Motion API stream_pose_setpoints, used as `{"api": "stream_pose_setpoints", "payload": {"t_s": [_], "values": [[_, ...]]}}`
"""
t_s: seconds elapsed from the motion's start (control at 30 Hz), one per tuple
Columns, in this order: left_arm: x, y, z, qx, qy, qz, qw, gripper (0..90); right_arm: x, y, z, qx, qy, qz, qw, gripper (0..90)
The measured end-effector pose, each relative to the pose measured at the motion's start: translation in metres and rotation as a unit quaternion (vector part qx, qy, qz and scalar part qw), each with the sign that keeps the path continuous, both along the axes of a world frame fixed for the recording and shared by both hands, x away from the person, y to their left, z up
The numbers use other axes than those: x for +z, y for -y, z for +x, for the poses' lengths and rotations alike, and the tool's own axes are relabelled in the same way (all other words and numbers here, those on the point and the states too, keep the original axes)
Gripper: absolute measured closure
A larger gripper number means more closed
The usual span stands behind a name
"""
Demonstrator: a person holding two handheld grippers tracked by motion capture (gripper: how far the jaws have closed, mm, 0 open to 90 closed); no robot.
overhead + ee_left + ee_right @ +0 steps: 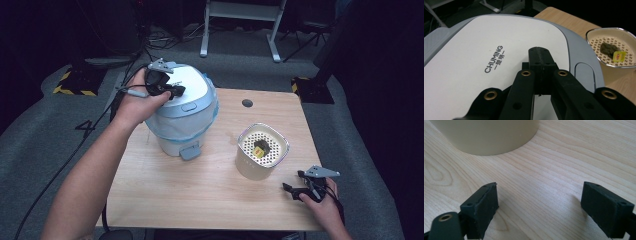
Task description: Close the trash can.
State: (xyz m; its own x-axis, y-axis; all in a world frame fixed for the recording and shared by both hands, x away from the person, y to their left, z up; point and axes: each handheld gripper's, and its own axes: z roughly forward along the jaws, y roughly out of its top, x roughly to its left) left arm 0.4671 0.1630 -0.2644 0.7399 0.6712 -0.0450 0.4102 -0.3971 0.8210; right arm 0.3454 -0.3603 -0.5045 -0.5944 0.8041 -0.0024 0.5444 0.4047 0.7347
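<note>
Left tongs [169, 89] on white lid [192, 89] of pedal bin [182, 125], jaws pressed together, nothing between them, tips resting flat on lid top, pointing toward 3 o'clock. Bin stands at 10 o'clock on surface [200, 195].

Lid release button [585, 73] lies just beyond tips, toward front rim; left hand far nearer to it.

Right tongs [302, 190] at 4 o'clock corner, jaws wide apart, empty, low over wood.

Cream strainer cup [261, 150] with tea bag [260, 148] at 10 o'clock from right tongs, close.

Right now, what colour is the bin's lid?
The bin's lid is white with a grey-blue rim, clearest in the left gripper view.
</note>
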Motion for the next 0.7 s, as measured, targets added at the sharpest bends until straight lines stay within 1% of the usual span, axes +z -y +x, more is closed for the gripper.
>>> {"api": "stream_pose_setpoints", "payload": {"t_s": [0.03,0.07,0.1,0.17,0.23,0.37,0.5,0.6,0.7], "values": [[-0.001,-0.001,0.0,-0.003,-0.002,-0.018,0.9998,81.5,0.0,0.0,0.0,-0.001,0.0,0.0,1.0,14.5],[-0.003,-0.001,0.0,-0.001,-0.002,-0.033,0.9994,69.2,0.0,0.0,0.0,0.0,0.0,0.0,1.0,14.5],[-0.004,-0.002,-0.001,-0.001,0.003,-0.044,0.999,62.9,0.0,0.0,0.0,-0.001,0.0,0.0,1.0,14.5],[-0.004,-0.003,-0.002,-0.013,0.022,-0.063,0.9977,54.8,0.0,0.0,0.0,-0.001,0.0,0.0,1.0,14.5],[-0.002,-0.005,-0.005,-0.022,0.026,-0.078,0.9963,47.3,0.0,0.0,0.0,-0.001,0.0,0.0,1.0,14.5],[0.003,-0.01,-0.016,-0.03,0.052,-0.078,0.9951,42.0,0.0,0.0,0.001,0.001,0.0,0.0,1.0,14.4],[0.008,-0.018,-0.033,-0.045,0.068,-0.087,0.9928,42.3,0.0,0.0,0.003,0.009,0.0,0.0,1.0,14.3],[0.009,-0.026,-0.046,-0.062,0.079,-0.089,0.991,42.4,0.0,0.0,0.005,0.014,-0.001,-0.001,0.9999,14.1],[0.01,-0.035,-0.06,-0.073,0.074,-0.097,0.9899,42.4,0.0,0.0,0.008,0.017,-0.001,-0.001,0.9998,13.9]]}}
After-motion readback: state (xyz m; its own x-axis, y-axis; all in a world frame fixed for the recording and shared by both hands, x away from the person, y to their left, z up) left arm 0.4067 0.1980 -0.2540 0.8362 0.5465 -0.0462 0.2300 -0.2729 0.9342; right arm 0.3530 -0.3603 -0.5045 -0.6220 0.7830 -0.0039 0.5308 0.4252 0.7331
